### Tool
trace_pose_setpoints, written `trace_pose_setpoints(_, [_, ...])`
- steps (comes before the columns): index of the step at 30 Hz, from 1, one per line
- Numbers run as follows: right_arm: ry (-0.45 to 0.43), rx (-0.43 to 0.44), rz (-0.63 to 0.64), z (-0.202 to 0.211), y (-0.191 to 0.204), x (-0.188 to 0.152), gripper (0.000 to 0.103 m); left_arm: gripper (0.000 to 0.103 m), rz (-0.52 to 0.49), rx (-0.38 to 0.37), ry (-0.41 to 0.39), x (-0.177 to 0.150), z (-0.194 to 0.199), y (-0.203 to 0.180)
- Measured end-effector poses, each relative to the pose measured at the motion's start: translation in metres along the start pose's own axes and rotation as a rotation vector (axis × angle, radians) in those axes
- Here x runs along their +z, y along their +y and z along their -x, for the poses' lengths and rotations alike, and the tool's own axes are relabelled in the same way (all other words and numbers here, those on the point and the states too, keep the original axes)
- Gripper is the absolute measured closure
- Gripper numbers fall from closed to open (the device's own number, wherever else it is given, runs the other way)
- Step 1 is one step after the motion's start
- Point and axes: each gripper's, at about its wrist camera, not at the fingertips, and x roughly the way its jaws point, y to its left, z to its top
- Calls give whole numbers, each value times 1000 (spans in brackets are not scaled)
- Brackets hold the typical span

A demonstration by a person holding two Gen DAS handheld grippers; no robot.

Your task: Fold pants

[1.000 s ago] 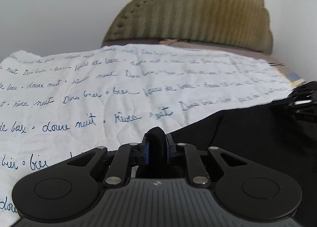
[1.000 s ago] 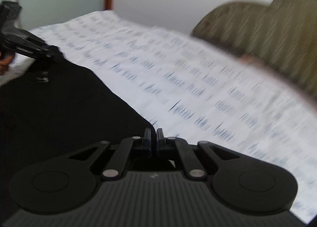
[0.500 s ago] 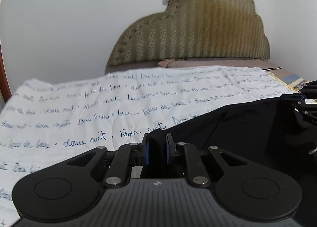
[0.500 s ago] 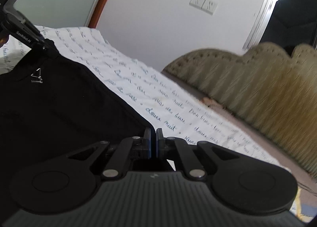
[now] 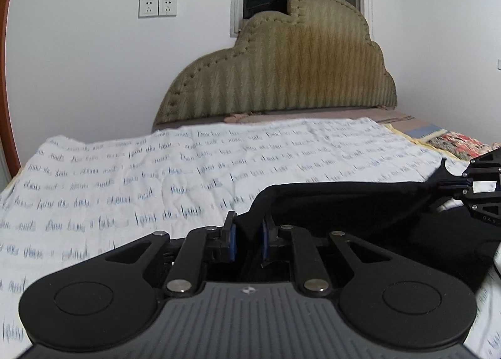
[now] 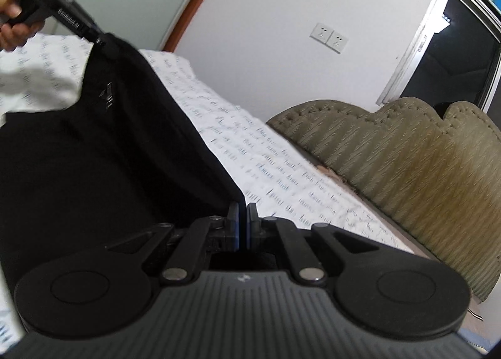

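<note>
Black pants hang stretched between my two grippers above a bed. My left gripper is shut on one corner of the pants, the fabric bunched between its blue pads. My right gripper is shut on the other corner; the pants spread away to the left. The right gripper also shows at the right edge of the left wrist view. The left gripper also shows in the right wrist view, held by a hand. The lower part of the pants is hidden.
The bed has a white quilt with blue handwriting. An olive padded headboard stands at the far end against a white wall with sockets. A patterned cloth lies at the bed's right edge.
Both grippers have risen with the pants, lifting the top edge off the quilt. More of the wall, sockets and window now shows behind the headboard.
</note>
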Motion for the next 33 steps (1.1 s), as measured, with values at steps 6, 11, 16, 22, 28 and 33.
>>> trace_pose_setpoints(6, [45, 45, 33, 37, 36, -24, 99, 89, -60, 2, 56, -41, 28, -22])
trace_pose_setpoints(11, [74, 74, 53, 55, 58, -40, 99, 89, -61, 0, 97, -63, 38, -29])
trace_pose_setpoints(16, [82, 92, 96, 71, 82, -46, 99, 89, -36, 18, 120, -76, 45, -26])
trace_pose_setpoints(22, [120, 132, 141, 82, 107, -56, 99, 89, -36, 77, 191, -93, 39, -20])
trace_pose_setpoints(28, [125, 155, 178, 88, 125, -58, 98, 89, 14, 150, 223, -96, 41, -10])
trace_pose_setpoints(33, [131, 148, 186, 85, 133, -64, 97, 89, 96, 268, 188, -76, 52, -9])
